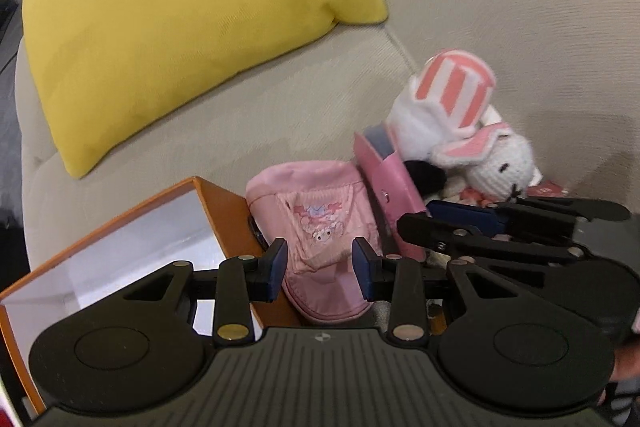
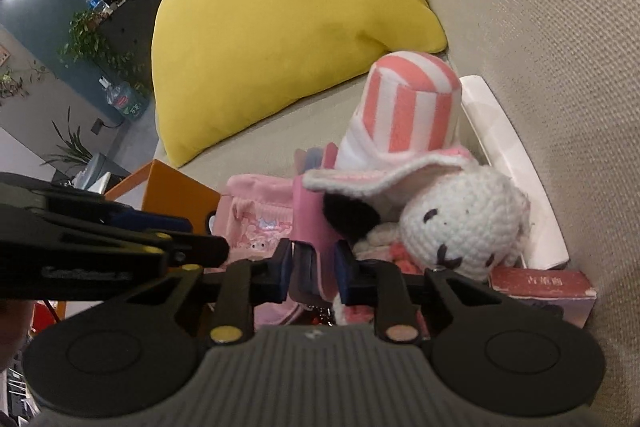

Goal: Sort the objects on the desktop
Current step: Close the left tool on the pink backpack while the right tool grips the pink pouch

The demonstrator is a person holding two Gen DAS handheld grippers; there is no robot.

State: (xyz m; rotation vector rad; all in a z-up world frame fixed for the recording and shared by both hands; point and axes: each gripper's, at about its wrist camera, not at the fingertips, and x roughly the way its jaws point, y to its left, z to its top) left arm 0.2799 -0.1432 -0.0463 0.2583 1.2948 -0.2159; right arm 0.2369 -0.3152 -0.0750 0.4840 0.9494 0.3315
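A pink fabric pouch [image 1: 320, 223] lies on the beige sofa beside an open orange box [image 1: 120, 239]. My left gripper [image 1: 320, 269] is open with its fingers on either side of the pouch's near end. A pink wallet [image 1: 388, 183] stands on edge to the right of the pouch. My right gripper [image 2: 312, 275] is shut on the pink wallet [image 2: 310, 223]; it also shows in the left wrist view [image 1: 480, 223]. A white crochet bunny [image 2: 460, 223] and a pink-striped plush hat [image 2: 404, 107] lie just behind the wallet.
A yellow cushion [image 1: 168, 15] leans on the sofa back [image 1: 500, 7] at the left. A white tray [image 2: 516, 163] holds the plush toys against the sofa back. A dark red box [image 2: 548, 287] lies at the right. The orange box has a white inside.
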